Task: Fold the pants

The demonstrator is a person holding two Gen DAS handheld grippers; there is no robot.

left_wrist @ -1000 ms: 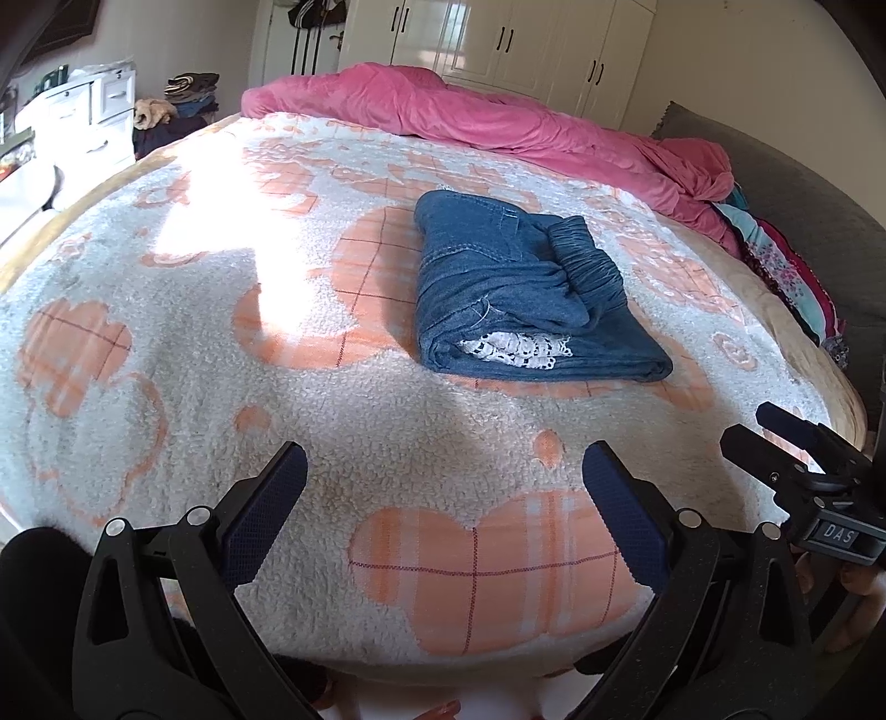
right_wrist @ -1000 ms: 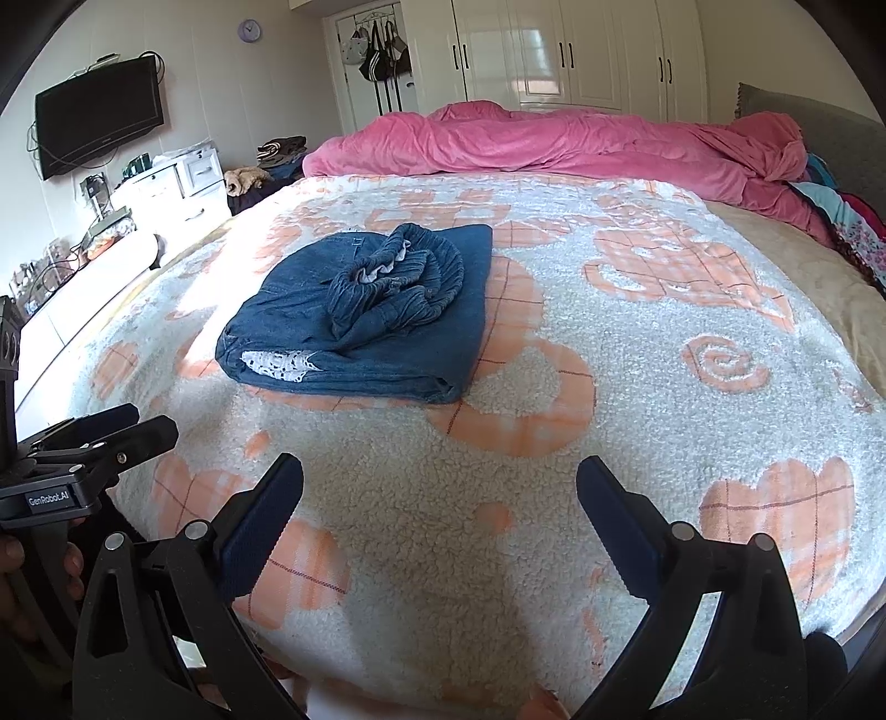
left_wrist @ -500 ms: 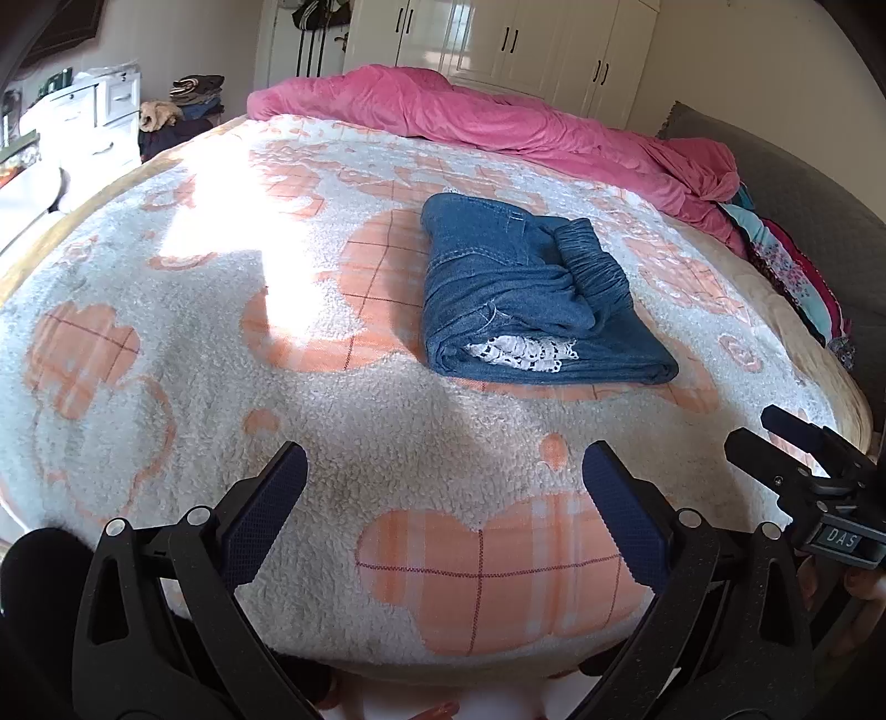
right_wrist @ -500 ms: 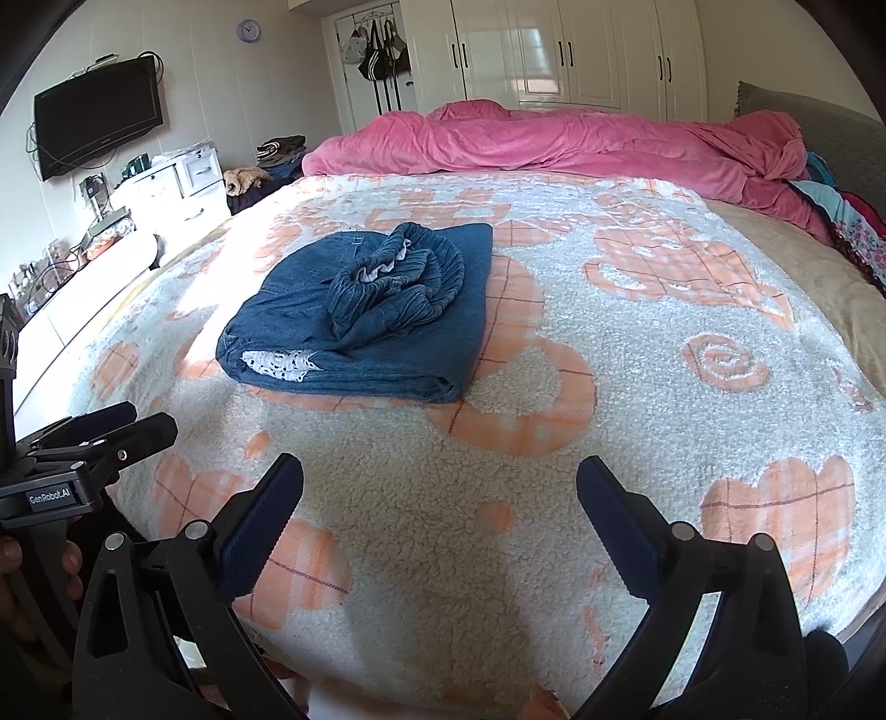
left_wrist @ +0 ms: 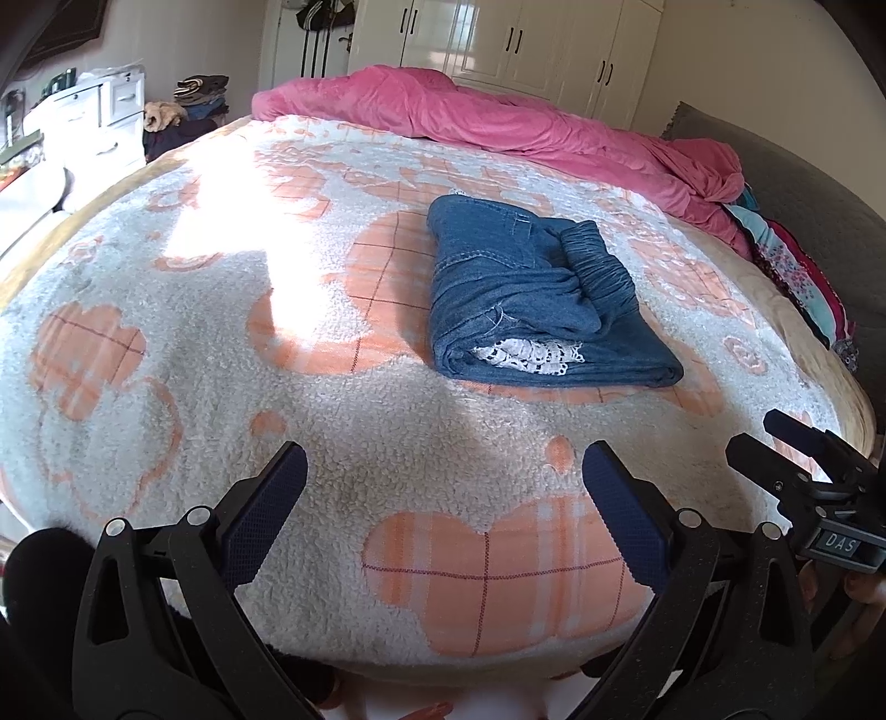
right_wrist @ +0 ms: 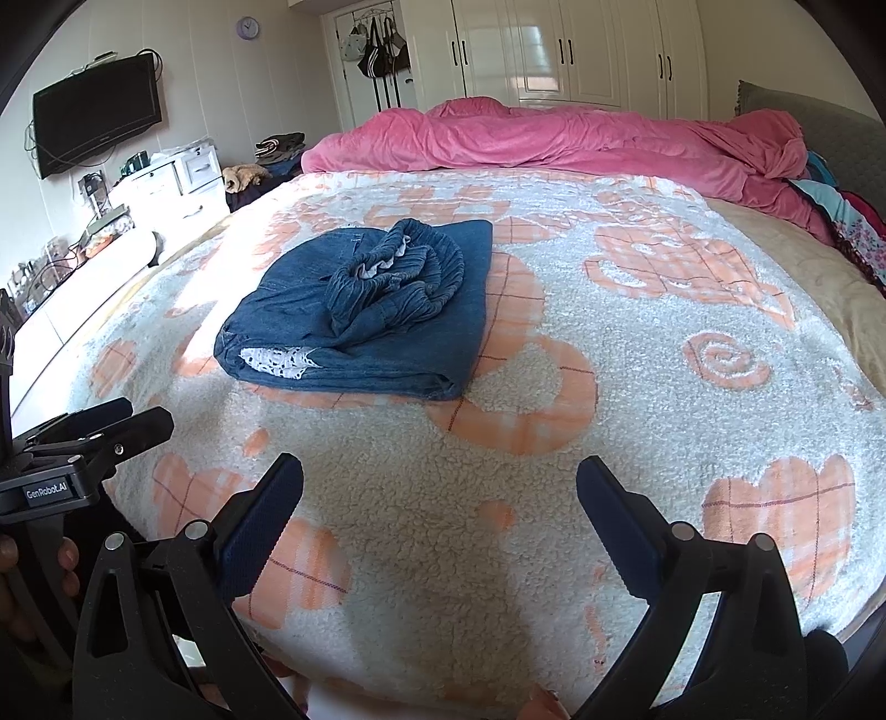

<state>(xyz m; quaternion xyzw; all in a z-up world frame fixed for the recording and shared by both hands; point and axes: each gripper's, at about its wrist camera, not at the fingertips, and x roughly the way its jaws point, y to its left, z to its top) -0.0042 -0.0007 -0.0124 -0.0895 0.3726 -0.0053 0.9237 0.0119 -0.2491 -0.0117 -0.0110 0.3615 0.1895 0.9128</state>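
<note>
The blue pants (left_wrist: 531, 299) lie folded in a small pile in the middle of the bed, on a fluffy white blanket (left_wrist: 343, 421) with orange check shapes. The stretchy waist part is bunched up on top of the pile. A bit of white lace (left_wrist: 529, 354) peeks out of the near end of the fold.

Both tools are held back at the near edge of the bed, well apart from the pants. The left gripper (left_wrist: 443, 498) has its two blue pads spread wide, and nothing is between them. The right gripper (right_wrist: 440, 507) is spread wide too, and it holds nothing. Each tool shows in the other's view, off to the side, with a few of the person's fingers (right_wrist: 66, 559) wrapped on the handle.

A pink quilt (right_wrist: 554, 141) is heaped along the far side of the bed. White closet doors (right_wrist: 576, 50) stand behind it. On the left wall hangs a black TV (right_wrist: 97, 113), with white drawers (right_wrist: 188, 177) below and beside it.
</note>
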